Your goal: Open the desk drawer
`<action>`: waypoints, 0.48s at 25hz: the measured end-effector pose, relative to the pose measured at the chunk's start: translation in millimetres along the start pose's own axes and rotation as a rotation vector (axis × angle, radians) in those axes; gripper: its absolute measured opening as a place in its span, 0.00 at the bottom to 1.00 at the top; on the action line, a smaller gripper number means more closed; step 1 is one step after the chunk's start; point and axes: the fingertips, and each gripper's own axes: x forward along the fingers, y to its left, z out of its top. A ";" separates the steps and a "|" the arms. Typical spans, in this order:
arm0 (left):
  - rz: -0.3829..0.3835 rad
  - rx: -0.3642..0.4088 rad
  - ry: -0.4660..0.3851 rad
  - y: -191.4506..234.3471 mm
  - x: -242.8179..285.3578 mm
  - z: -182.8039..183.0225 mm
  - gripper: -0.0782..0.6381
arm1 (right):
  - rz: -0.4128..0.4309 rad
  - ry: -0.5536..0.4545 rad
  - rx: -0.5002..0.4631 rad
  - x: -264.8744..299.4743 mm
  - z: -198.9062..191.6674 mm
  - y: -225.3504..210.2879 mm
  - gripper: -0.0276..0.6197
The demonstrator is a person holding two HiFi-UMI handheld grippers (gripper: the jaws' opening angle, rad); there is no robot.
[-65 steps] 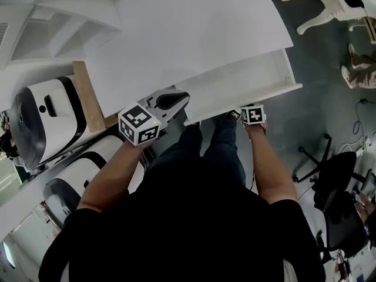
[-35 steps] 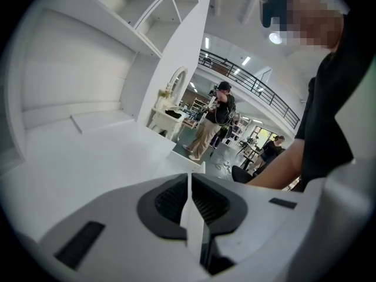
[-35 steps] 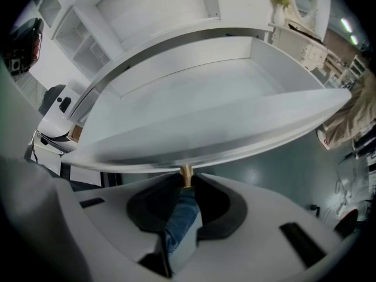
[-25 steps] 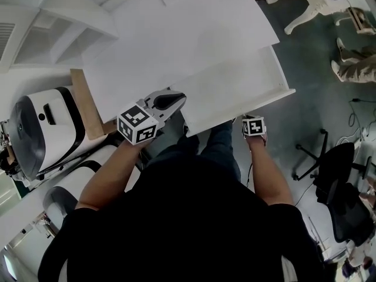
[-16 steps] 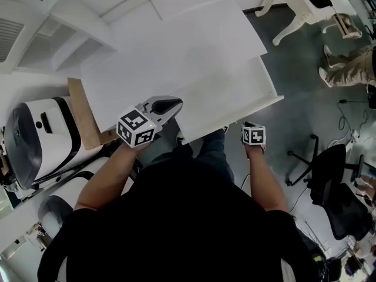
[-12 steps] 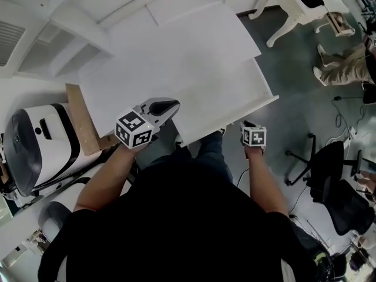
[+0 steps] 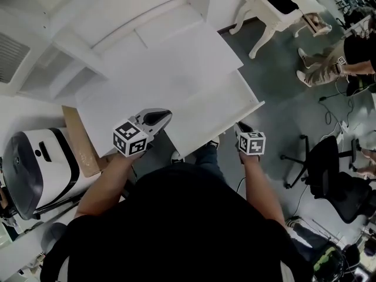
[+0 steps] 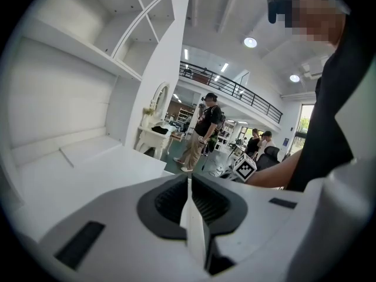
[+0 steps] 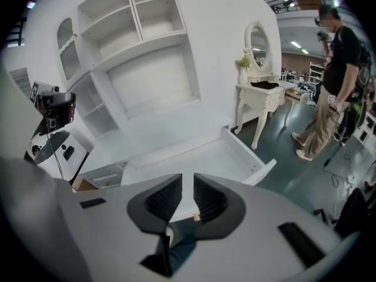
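Note:
The white desk (image 7: 158, 69) fills the middle of the head view, and its drawer (image 7: 205, 107) stands pulled out toward me, empty inside. My right gripper (image 7: 239, 128) hovers just off the right end of the drawer front (image 7: 238, 117), jaws open with nothing between them. From the right gripper view the open drawer (image 9: 200, 157) lies below and beyond my right gripper (image 9: 187, 195). My left gripper (image 7: 163, 116) is over the desk's front edge, left of the drawer. In its own view my left gripper (image 8: 188, 184) has its pads pressed together, holding nothing.
Left of the desk stand a white rounded machine (image 7: 26, 163) and a cardboard panel (image 7: 79, 151). White shelves (image 7: 53, 46) rise behind the desk. To the right are a white dressing table (image 7: 276, 4), a standing person (image 7: 335, 63) and a black office chair (image 7: 332, 169).
My right gripper has lifted away from under the drawer front. My left gripper has risen a little. The drawer has stayed open throughout.

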 end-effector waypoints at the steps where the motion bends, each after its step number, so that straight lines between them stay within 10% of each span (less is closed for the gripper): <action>1: -0.003 0.005 -0.003 -0.8 -0.9 2.7 0.15 | -0.001 -0.017 0.000 -5.9 6.7 2.6 0.14; 12: -0.040 0.055 -0.027 0.9 -11.5 23.1 0.15 | -0.031 -0.167 -0.011 -58.4 58.8 25.5 0.14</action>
